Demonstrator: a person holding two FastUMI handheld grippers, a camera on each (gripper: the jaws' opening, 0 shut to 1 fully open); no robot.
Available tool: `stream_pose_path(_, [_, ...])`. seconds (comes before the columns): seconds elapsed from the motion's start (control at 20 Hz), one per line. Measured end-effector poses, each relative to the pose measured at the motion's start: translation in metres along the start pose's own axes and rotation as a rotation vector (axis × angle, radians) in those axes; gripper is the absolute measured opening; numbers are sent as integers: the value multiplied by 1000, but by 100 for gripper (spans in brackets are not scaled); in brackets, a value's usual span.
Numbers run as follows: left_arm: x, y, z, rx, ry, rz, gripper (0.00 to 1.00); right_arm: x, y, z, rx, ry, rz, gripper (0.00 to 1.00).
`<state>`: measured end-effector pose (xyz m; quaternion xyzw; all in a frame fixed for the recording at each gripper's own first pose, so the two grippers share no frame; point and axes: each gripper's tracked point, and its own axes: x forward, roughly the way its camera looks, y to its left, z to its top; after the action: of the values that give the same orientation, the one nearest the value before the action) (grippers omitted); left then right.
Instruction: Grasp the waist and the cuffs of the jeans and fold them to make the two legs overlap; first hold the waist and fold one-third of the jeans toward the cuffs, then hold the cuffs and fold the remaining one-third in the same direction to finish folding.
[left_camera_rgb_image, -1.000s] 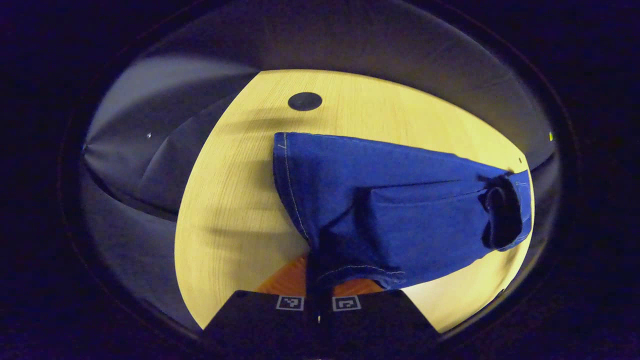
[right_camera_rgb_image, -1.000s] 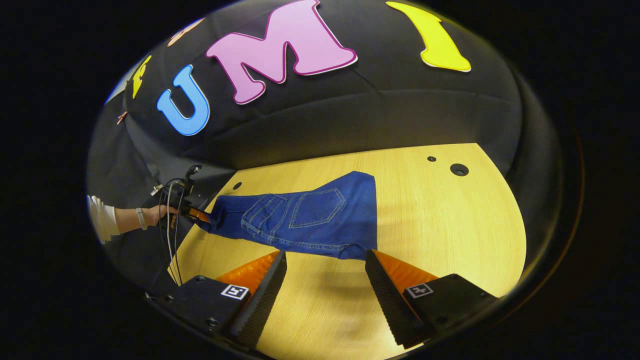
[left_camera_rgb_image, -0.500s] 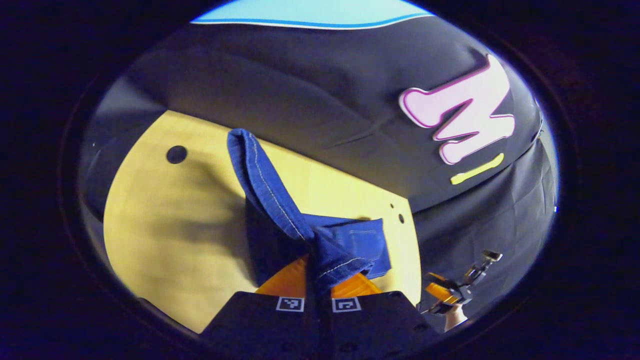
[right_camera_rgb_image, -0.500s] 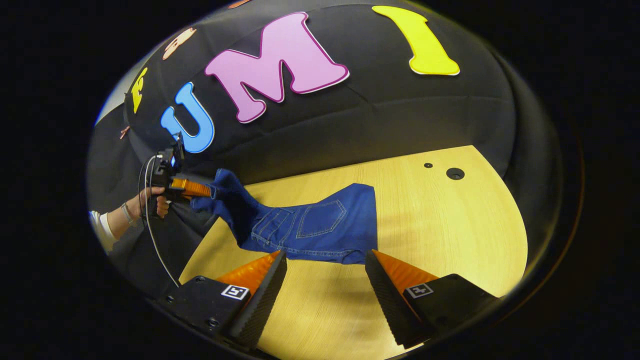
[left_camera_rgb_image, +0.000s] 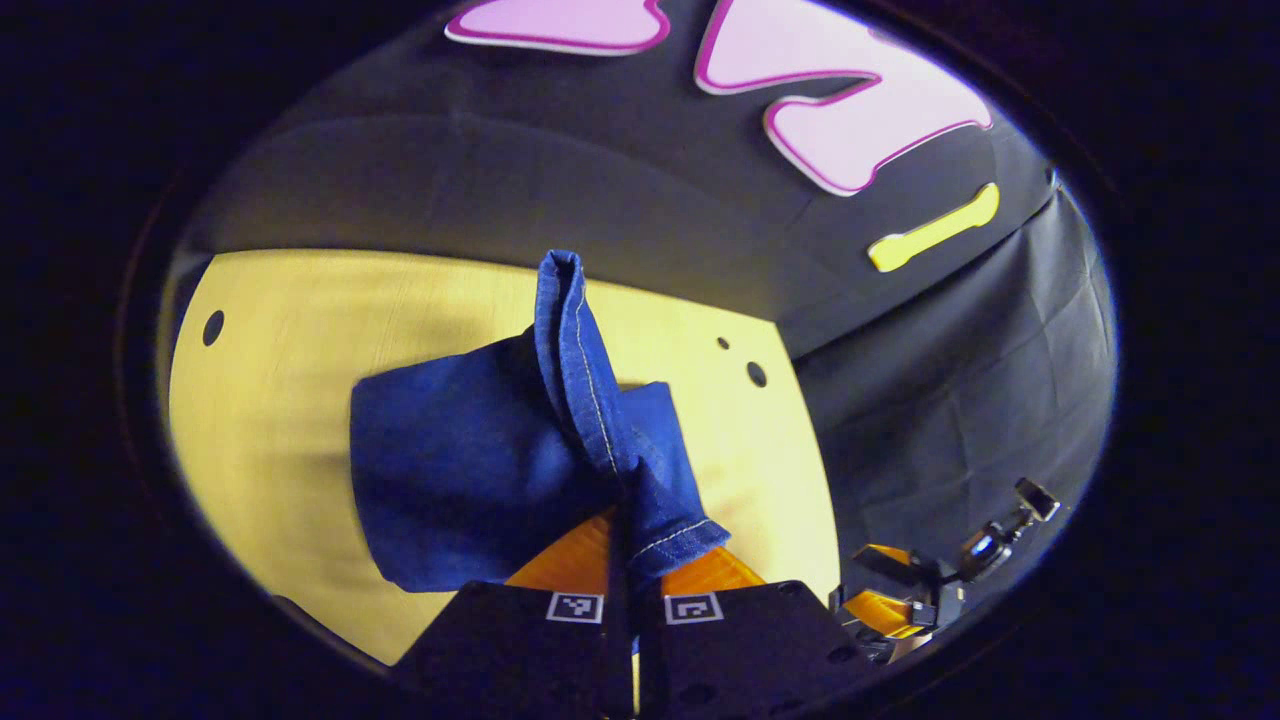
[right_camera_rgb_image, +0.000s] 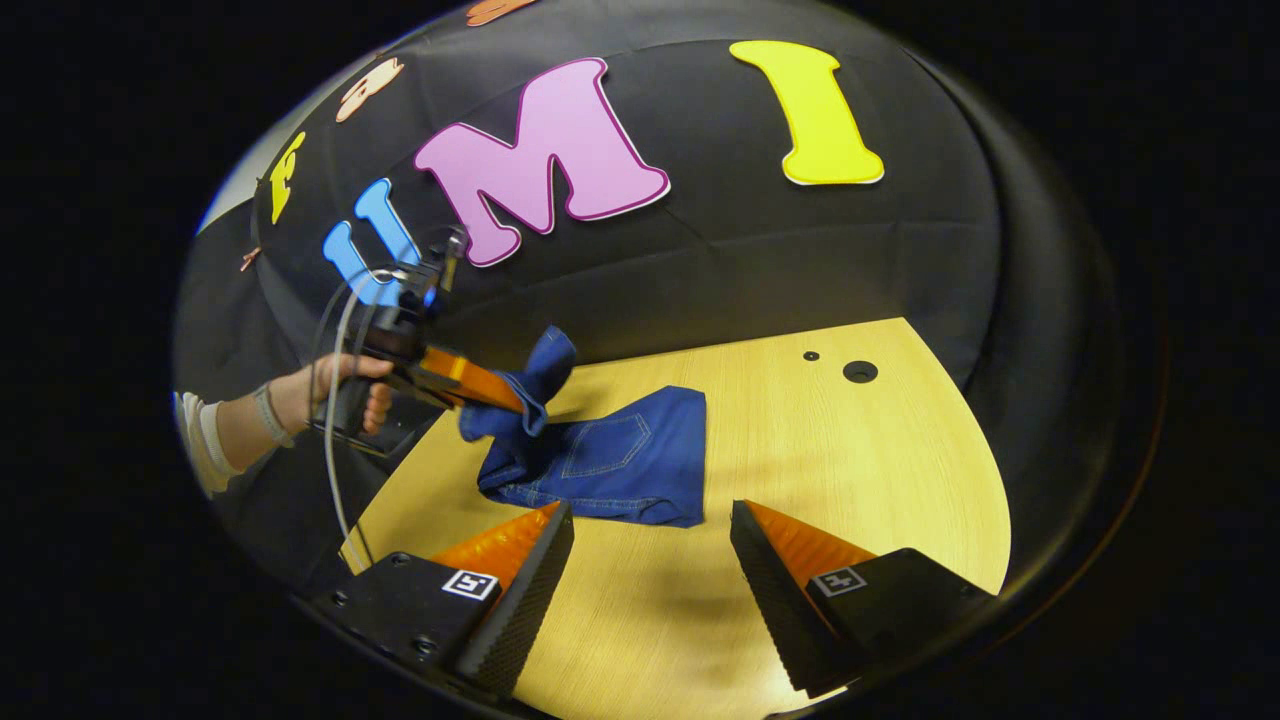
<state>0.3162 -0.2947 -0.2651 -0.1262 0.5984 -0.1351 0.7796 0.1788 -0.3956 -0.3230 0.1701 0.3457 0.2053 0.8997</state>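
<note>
- The left gripper (left_camera_rgb_image: 622, 570) is pressed together on the cuffs (left_camera_rgb_image: 668, 530) of the jeans (left_camera_rgb_image: 450, 470); the hemmed edge with its pale stitching sits right between the two fingers.
- In the right gripper view the left gripper (right_camera_rgb_image: 505, 400) is held by a hand (right_camera_rgb_image: 345, 385) above the table (right_camera_rgb_image: 850, 470), with the denim hanging from it in a raised bunch.
- The right gripper (right_camera_rgb_image: 650, 560) is spread wide with nothing in it, low over bare table on the near side of the jeans (right_camera_rgb_image: 620, 465).
- The jeans lie mid-table as a short, thick packet, a back pocket facing up; only the cuff end is off the wood, rising in a twisted strip from the packet to the left gripper.
- Judging by that, this is the last step: the waist third looks already folded over, and the cuff third is being carried across the packet.
- The next move calls for bringing the cuffs over the pocket side, lowering them flat, lining the hem up with the packet's far edge, then letting go.
- The twist in the lifted strip may land as a crease; the free right gripper could pin the packet to stop it sliding.
</note>
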Motion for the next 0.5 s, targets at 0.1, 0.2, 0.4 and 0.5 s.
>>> stream_pose_path(0.1, [37,4,-48,-48,145,56,11,-1,-1,-2,-20,5,10,97])
stream_pose_path(0.2, [62,12,-71,-39,196,111,15,0,3,-1,-29,15,36,97])
stream_pose_path(0.4, [72,5,-71,-39,125,132,58,4,15,15,-5,-1,103,97])
stream_pose_path(0.5, [59,4,-59,-35,39,147,72,6,13,26,-57,-22,96,97])
